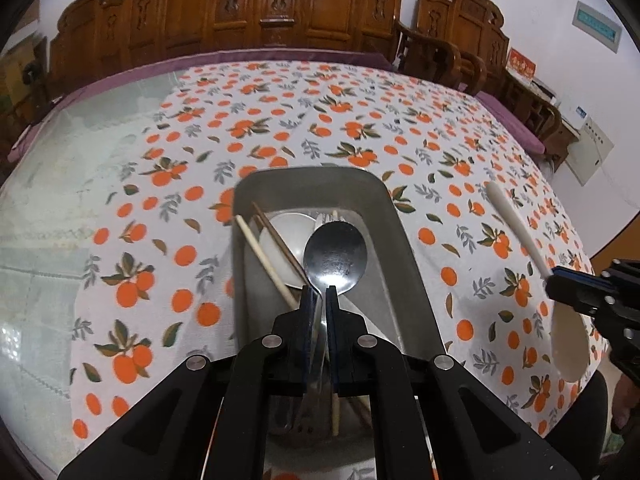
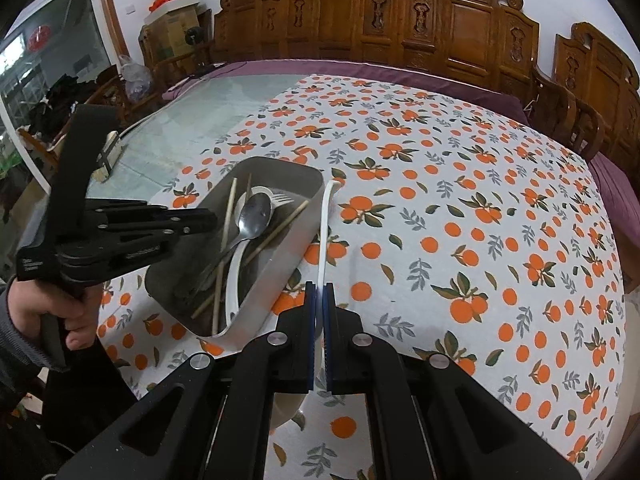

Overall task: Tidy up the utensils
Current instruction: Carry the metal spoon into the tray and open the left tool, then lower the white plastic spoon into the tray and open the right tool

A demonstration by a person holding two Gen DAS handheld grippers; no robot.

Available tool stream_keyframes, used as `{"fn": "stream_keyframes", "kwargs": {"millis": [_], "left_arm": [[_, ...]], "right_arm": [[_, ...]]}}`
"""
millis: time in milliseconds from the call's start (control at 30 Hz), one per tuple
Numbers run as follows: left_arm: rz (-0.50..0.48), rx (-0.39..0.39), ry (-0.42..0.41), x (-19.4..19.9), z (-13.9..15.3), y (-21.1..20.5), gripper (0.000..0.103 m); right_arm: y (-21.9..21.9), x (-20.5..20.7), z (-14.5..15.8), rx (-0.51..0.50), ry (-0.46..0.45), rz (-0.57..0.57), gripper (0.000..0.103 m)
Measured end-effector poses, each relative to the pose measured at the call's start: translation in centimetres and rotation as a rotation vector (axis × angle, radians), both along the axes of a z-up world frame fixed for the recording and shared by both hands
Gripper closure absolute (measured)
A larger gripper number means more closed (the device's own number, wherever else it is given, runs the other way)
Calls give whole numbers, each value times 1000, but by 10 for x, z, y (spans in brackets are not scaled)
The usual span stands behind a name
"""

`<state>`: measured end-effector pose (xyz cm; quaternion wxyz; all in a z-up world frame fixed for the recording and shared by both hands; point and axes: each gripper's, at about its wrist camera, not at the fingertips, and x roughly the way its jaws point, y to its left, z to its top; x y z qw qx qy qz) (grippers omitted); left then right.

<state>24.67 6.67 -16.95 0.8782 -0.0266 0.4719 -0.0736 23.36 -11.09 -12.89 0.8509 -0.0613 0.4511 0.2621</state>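
Note:
A grey metal tray (image 1: 400,240) (image 2: 298,240) sits on the orange-print tablecloth. In it lie wooden chopsticks (image 1: 266,258) (image 2: 226,232), a white spoon (image 1: 288,236) (image 2: 234,276) and a fork (image 2: 280,199). My left gripper (image 1: 319,294) is shut on the handle of a metal spoon (image 1: 335,256) (image 2: 254,216), whose bowl hangs over the tray. My right gripper (image 2: 320,292) is shut on the handle of a white ladle (image 2: 323,236) (image 1: 516,224); its bowl (image 1: 568,344) is near me, just right of the tray.
Carved wooden chairs (image 2: 380,20) line the far side of the table. Bare glass tabletop (image 1: 60,200) lies left of the cloth. Boxes and clutter (image 2: 176,4) stand at the far left. The table edge drops off at right (image 1: 592,216).

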Motion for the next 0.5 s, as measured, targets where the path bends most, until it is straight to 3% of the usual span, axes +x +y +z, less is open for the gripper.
{"fn": "stream_keyframes", "kwargs": {"millis": [500], "left_arm": [[46,16,-69,-32,37,42,97]], "right_arm": [[63,17,5,65,-3,43,99]]}}
